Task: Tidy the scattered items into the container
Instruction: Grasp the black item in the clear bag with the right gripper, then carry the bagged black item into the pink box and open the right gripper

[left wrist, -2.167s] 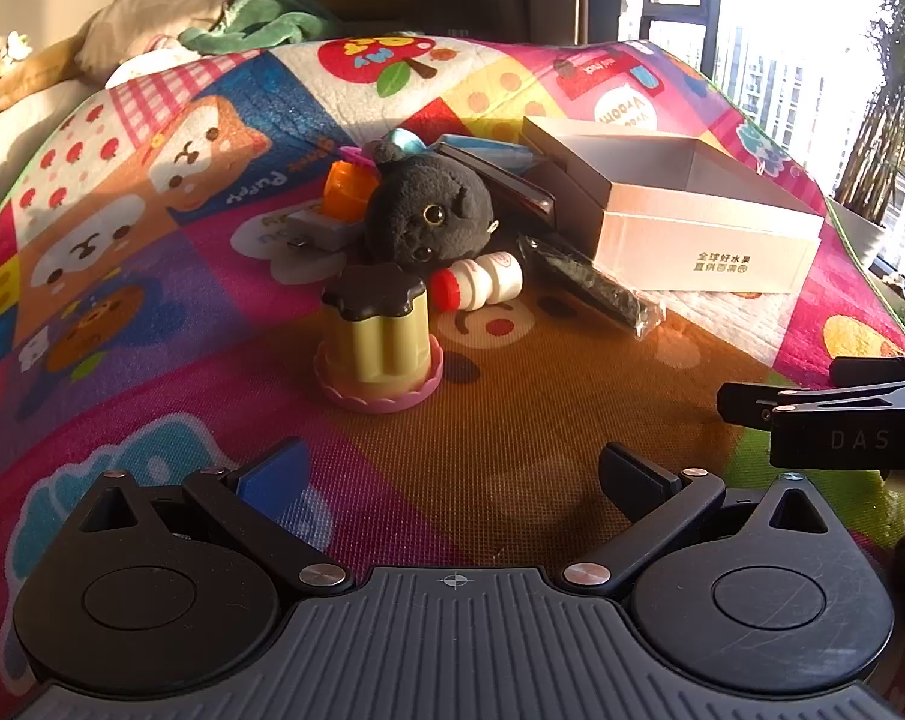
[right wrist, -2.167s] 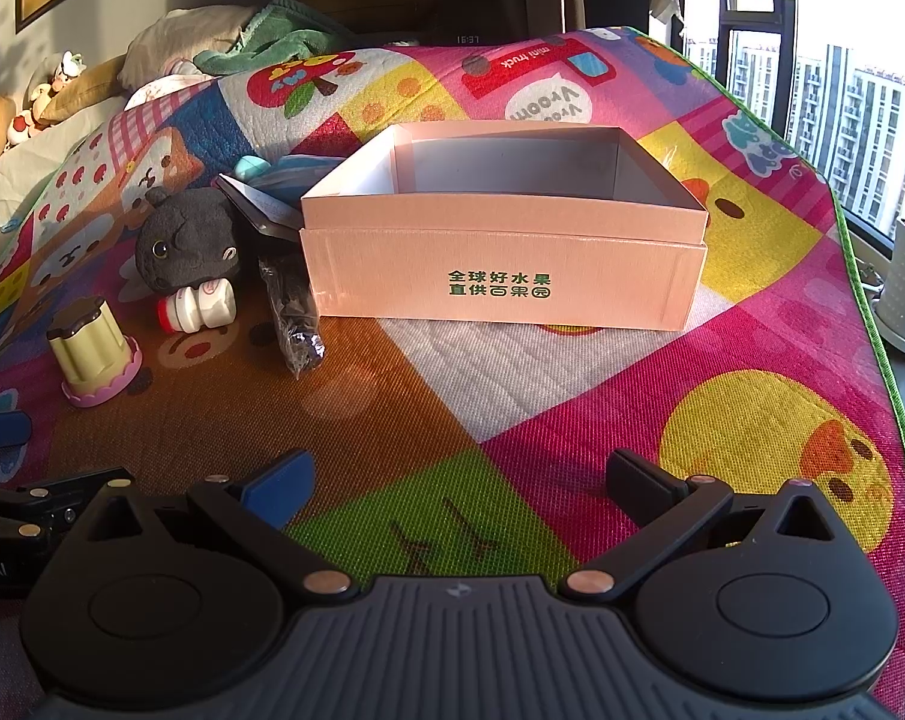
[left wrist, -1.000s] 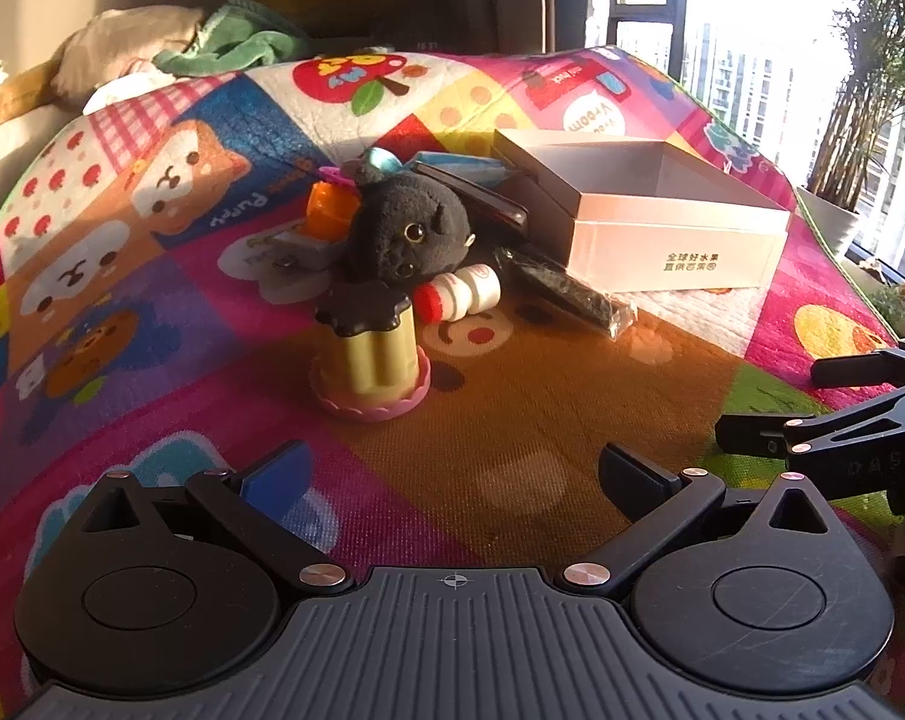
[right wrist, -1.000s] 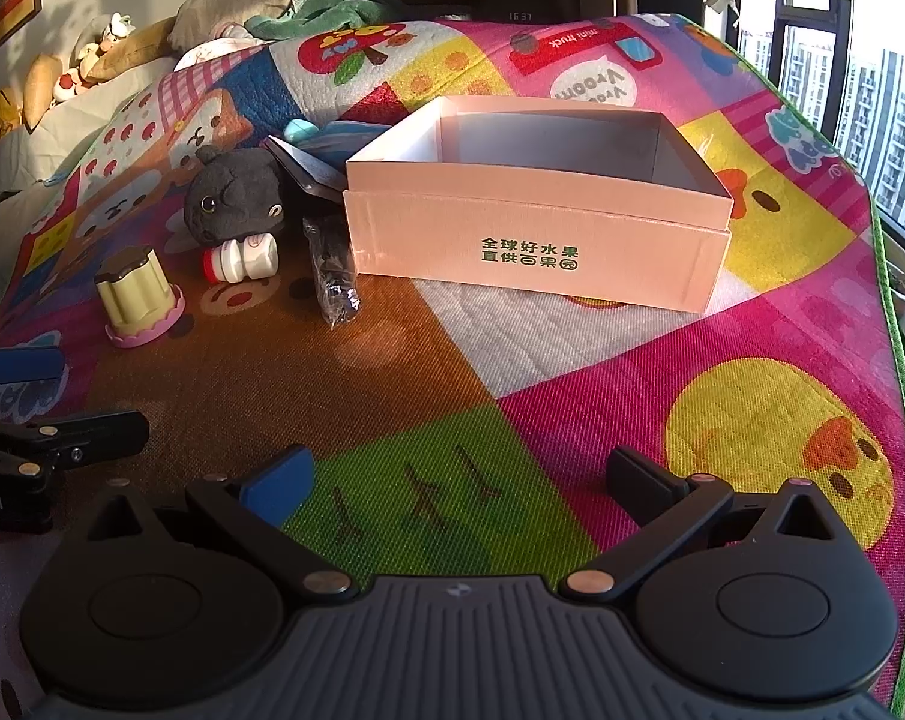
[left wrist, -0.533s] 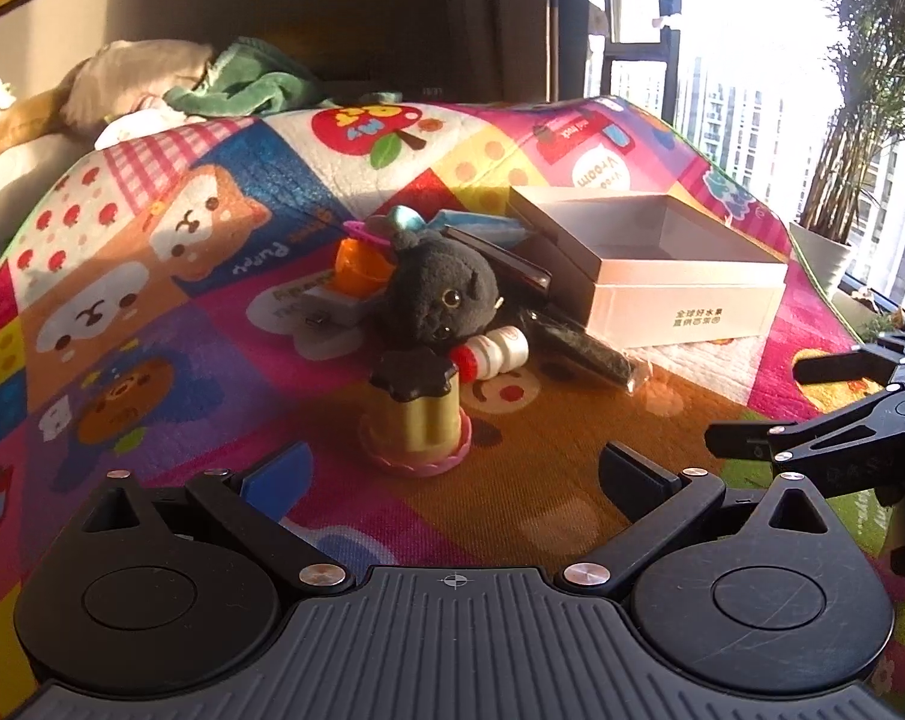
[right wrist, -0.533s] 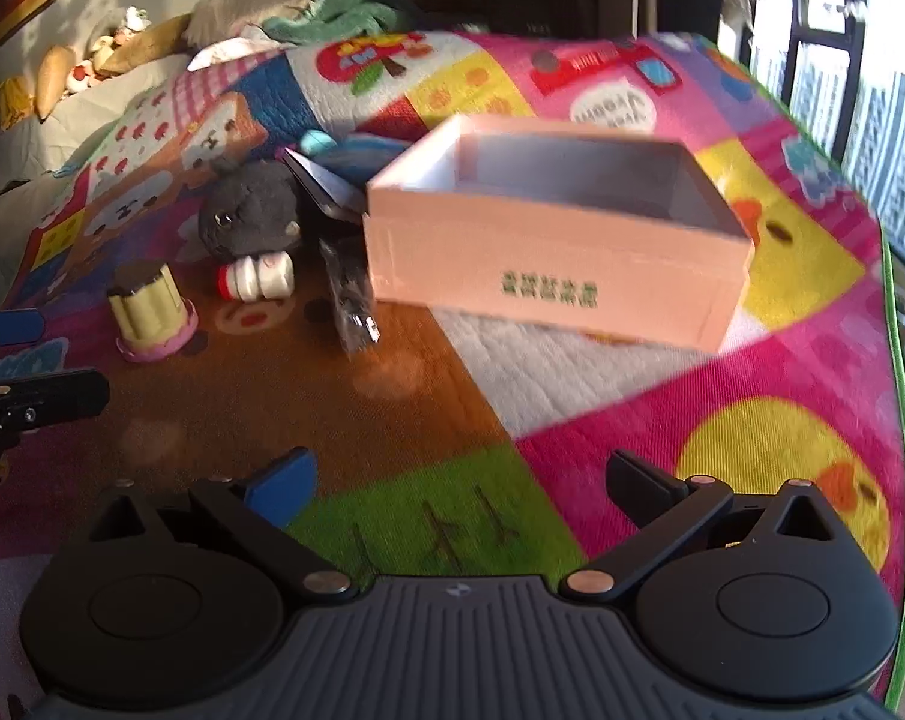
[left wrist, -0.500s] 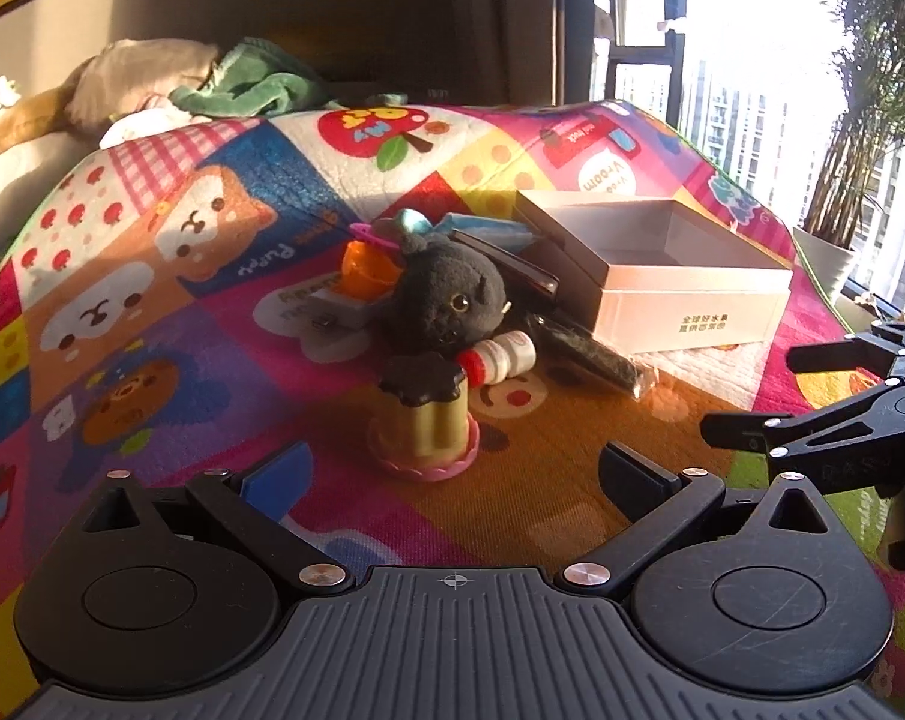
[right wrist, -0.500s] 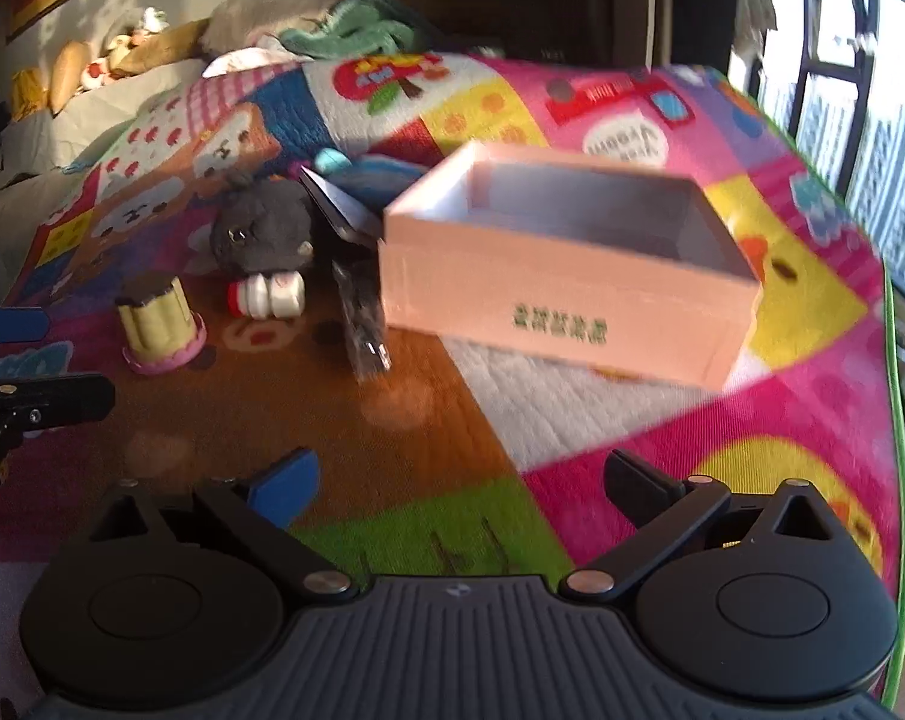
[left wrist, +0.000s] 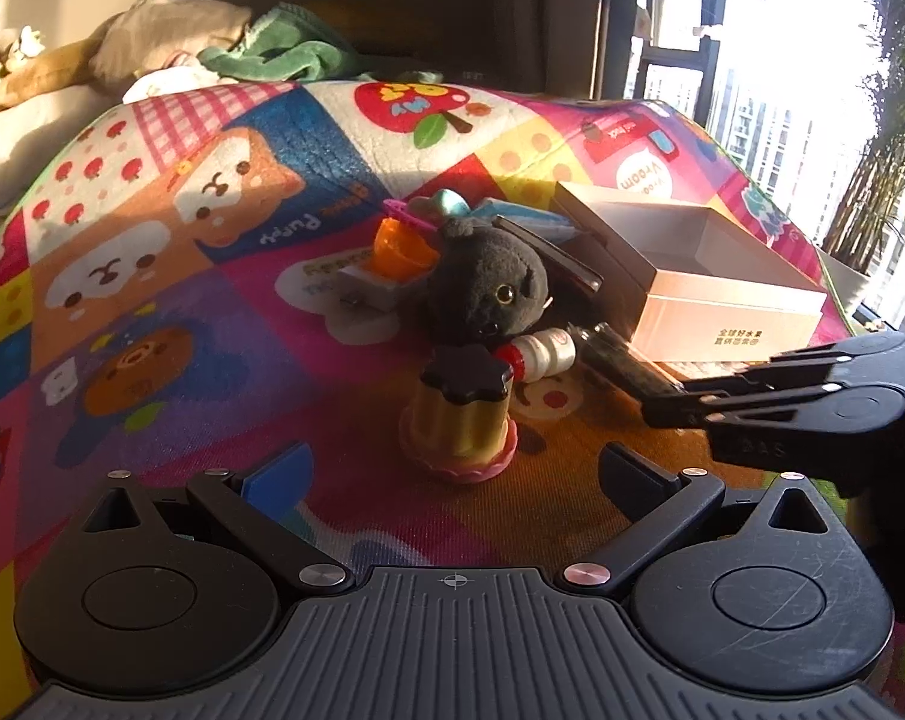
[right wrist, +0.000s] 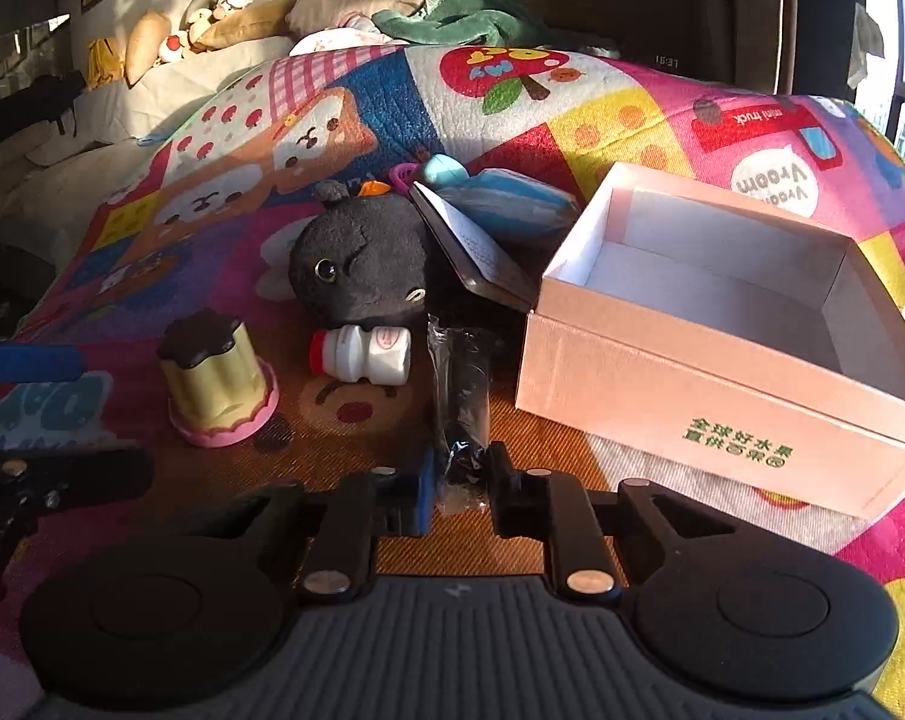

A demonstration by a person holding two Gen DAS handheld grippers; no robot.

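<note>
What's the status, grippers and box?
Right gripper just closed on the plastic-wrapped dark packet. Left gripper open, empty, facing the pudding toy. Pink box empty, path clear.

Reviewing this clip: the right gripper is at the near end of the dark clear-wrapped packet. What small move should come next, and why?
Probably lift the packet and carry it right, over the box. The right gripper has just closed, and its fingers pinch the packet's near end, which still lies on the mat. The box stands open and looks empty. The left gripper is open, facing the pudding toy.
</note>
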